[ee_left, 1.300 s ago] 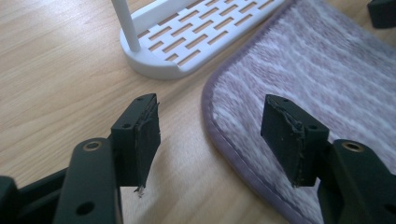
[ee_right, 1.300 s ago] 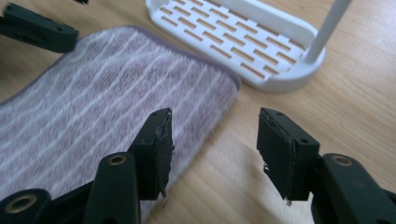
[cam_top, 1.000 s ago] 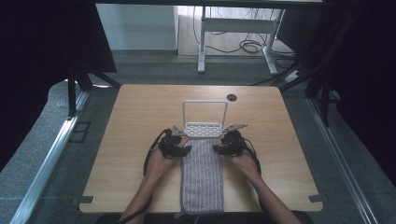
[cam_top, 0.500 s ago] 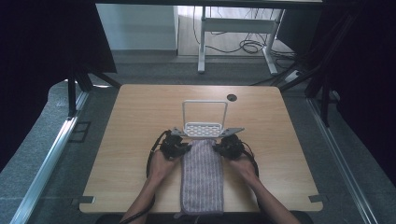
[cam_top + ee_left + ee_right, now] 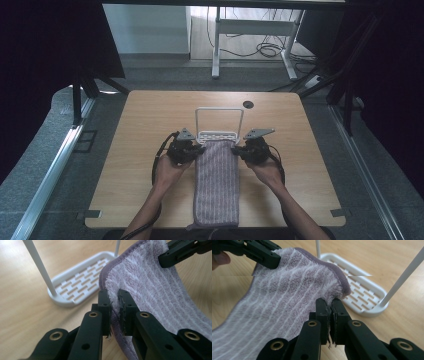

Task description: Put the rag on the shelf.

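Left claw (image 5: 114, 305) and right claw (image 5: 331, 312), each clamped tight on a far corner of the towel (image 5: 216, 182). Towel: lilac, white-striped, fluffy; far end lifted beside the white rack (image 5: 218, 135), near end at the table's (image 5: 135, 185) near edge.

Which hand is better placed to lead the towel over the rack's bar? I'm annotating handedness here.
Neither clearly: it looks like a two-handed lift. The left tongs and right tongs are each shut on a far corner of the striped towel, level with each other just short of the white rack.
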The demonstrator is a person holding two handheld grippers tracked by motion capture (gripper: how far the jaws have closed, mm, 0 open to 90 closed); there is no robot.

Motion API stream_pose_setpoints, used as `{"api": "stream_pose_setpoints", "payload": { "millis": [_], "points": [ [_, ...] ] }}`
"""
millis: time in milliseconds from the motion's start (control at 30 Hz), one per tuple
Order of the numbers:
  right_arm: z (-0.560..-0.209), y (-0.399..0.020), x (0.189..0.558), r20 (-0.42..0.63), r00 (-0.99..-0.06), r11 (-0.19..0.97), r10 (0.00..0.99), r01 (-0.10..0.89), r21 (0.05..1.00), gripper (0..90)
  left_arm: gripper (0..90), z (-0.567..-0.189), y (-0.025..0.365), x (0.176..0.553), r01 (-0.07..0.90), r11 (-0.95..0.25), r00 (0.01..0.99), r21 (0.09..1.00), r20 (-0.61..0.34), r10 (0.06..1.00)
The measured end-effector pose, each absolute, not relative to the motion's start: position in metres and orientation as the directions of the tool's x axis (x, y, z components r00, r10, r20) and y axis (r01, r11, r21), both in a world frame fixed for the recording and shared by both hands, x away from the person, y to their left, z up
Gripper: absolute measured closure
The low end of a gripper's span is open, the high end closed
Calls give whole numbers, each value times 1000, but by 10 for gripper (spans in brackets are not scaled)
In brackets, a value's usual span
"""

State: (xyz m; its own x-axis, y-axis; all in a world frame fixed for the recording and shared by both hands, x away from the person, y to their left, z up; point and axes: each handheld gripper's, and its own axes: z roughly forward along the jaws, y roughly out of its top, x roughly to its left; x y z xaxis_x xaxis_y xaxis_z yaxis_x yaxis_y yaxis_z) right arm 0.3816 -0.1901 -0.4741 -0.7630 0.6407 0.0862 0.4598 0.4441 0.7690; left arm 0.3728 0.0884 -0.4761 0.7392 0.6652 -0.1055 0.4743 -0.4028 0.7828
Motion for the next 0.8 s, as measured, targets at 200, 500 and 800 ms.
{"api": "stream_pose_setpoints", "payload": {
  "millis": [200,500,800],
  "points": [
    [-448,-192,380,68,-776,437,627,423,794,858,808,-452,89,374,454,-385,740,804,-99,666],
    [-415,-194,383,55,-784,416,618,386,823,858,806,-419,91,376,419,-366,737,831,-75,672],
    [-390,-198,387,47,-784,393,619,361,846,859,805,-394,89,377,384,-361,730,850,-41,682]
  ]
}}
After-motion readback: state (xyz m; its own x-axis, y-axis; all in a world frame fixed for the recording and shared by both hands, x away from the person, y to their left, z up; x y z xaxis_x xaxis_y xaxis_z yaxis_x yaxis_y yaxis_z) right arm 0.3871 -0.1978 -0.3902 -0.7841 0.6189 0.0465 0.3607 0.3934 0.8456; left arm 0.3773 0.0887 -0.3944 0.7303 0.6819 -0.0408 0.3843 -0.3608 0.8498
